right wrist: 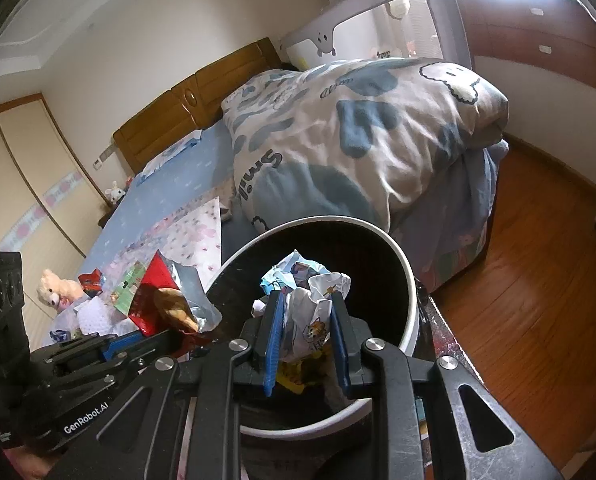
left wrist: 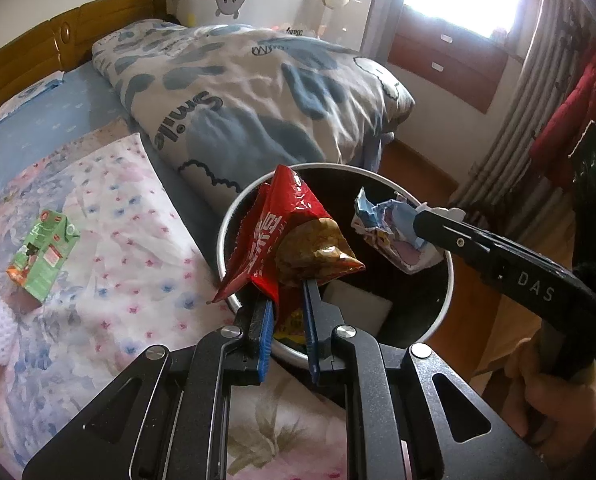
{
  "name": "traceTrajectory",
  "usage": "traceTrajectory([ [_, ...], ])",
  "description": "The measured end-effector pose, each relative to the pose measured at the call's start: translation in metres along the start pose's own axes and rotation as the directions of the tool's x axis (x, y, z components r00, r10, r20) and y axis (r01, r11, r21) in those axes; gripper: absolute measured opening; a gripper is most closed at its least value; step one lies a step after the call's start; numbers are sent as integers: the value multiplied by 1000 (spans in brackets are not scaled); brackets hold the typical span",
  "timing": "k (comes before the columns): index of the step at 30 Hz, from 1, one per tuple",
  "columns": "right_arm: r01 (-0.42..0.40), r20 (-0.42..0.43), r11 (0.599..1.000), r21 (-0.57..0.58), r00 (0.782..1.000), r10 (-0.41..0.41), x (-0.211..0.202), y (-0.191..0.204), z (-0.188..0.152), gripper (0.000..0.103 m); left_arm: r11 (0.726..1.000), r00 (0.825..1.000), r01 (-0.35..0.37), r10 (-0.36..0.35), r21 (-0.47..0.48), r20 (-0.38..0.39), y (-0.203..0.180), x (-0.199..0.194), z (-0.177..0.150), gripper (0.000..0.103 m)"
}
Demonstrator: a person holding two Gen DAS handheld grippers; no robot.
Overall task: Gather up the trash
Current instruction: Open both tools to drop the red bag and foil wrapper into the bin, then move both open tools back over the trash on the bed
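My left gripper [left wrist: 289,292] is shut on a red snack wrapper [left wrist: 273,232] with a brown crumpled end, held over the near rim of the round trash bin [left wrist: 448,280]. My right gripper [right wrist: 306,312] is shut on a crumpled white and blue paper wrapper [right wrist: 310,304] over the bin's opening [right wrist: 402,252]. The right gripper and its wrapper [left wrist: 394,236] also show in the left wrist view. The left gripper with the red wrapper [right wrist: 149,300] shows at the left of the right wrist view. Some trash lies at the bin's bottom.
A green carton [left wrist: 41,256] lies on the floral sheet [left wrist: 117,216] of the bed. More small litter and a plush bear [right wrist: 55,290] lie further along the bed. A folded blue and white duvet [left wrist: 249,100] is behind the bin. Wooden floor [right wrist: 538,300] is to the right.
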State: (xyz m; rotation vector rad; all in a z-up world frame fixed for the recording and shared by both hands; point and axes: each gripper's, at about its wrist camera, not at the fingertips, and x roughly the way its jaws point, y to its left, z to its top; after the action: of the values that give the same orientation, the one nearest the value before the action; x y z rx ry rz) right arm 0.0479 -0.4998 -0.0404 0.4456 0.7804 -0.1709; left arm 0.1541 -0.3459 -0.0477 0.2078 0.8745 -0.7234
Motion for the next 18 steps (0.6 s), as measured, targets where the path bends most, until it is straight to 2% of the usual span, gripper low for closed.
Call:
traceTrajectory([
  [4,2,-18,1000,7,1000,-2,8,-4,3,27,1000,1000,23,-23,9,-14,-3,6,2,15],
  [5,-1,-21,1000,10,1000,1,9,-5,3,28,1000,1000,25,-25,12,-13,-3,6,2,20],
  [8,6,-23,1000,22,1000,-6,11,-8,5,47,999,999,35,-35,15,-17,-5,7,1,25],
  [9,3,-21,1000,28,1000,-3,11,-9,6,48,999,999,35,-35,17,-18,-5,7,0,25],
  [11,1,-16,999,39,1000,-1,9,-10,6,49,1000,999,28,-28,14,-22,-4,6,-3,37],
  [13,1,-10,999,43,1000,-1,7,-10,6,51,1000,1000,22,-22,4,-20,-2,5,-7,43],
  [16,-3,-5,999,47,1000,3,3,-8,3,57,1000,1000,20,-20,-23,-18,5,1,-15,44],
  [18,-8,-5,999,50,1000,8,1,-6,1,65,999,1000,10,-11,-45,-17,12,-3,-21,45],
])
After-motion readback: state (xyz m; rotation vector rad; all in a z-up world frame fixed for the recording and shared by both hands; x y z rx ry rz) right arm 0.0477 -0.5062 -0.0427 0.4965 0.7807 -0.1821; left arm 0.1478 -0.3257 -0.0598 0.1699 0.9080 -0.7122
